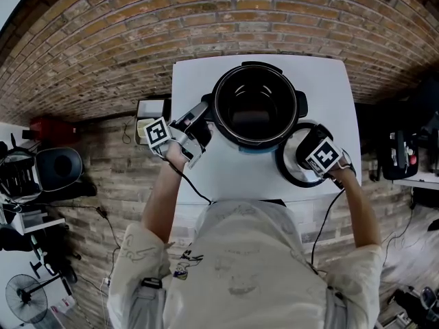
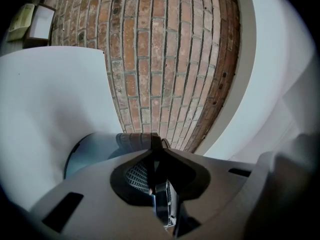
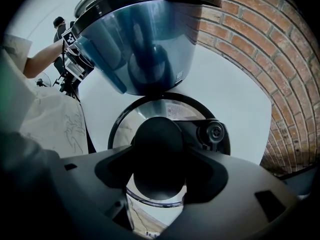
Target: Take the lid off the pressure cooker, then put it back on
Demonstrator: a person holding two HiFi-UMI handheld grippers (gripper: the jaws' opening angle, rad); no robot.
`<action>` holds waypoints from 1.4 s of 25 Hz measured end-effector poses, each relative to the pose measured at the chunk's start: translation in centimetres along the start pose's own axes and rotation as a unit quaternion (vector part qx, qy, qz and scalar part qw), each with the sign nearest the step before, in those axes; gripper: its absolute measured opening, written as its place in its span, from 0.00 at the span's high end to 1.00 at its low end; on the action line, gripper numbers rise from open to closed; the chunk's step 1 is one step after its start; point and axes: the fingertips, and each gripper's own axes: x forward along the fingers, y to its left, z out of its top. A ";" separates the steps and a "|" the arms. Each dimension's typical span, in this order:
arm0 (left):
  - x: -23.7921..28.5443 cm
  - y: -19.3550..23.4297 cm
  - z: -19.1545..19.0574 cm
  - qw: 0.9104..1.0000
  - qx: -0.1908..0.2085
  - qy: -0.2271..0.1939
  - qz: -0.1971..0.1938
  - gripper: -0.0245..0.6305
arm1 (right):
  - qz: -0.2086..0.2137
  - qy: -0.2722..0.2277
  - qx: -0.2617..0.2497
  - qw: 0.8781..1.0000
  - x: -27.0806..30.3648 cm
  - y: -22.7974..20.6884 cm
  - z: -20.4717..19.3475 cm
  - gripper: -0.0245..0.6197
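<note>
Steel lid (image 3: pixel 150 109), beside the cooker (image 3: pixel 135 49), has its knob (image 3: pixel 157 139) clamped in right tool (image 3: pixel 159 179).

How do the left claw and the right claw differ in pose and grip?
The left claw lies level, pinching the cooker's side handle narrowly; the right claw points down, spread wide on the lid's knob. Both grip something.

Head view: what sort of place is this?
Likely a workshop or recording studio, not a home kitchen: a lone white table carrying the pressure cooker, bare brickwork behind, and a floor fan nearby.
</note>
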 end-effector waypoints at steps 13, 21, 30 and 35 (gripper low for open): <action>0.0 0.3 0.1 1.000 0.001 0.001 0.001 0.86 | -0.001 0.000 -0.001 1.000 0.1 0.0 0.0 0.51; 0.0 0.2 0.2 1.000 -0.002 -0.002 0.001 0.86 | -0.001 0.001 0.020 1.000 -1.9 -1.3 -0.6 0.51; -0.1 0.1 0.4 1.000 -0.004 -0.004 0.000 0.86 | -0.022 0.003 0.042 0.999 -6.9 -3.5 -2.7 0.51; 0.0 0.2 0.1 1.000 -0.002 -0.004 -0.003 0.86 | -0.036 0.000 0.039 0.999 -10.5 -4.8 -3.2 0.51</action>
